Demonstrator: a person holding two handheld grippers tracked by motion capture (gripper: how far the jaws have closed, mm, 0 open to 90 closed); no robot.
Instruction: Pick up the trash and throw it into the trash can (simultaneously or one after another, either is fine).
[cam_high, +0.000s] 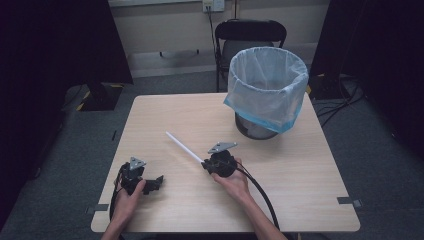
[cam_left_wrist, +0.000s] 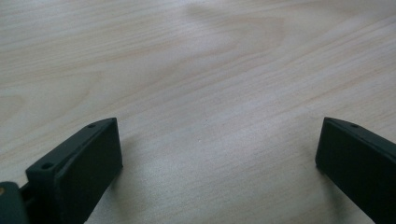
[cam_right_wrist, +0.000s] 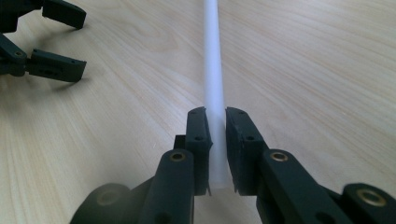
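We see the right gripper (cam_high: 206, 166) clamped on one end of a white tube (cam_high: 184, 146), which stretches away across the wooden surface (cam_high: 300, 170) toward its middle. The left gripper (cam_high: 159, 181) rests near the front edge, jaws spread wide, gripping nothing.
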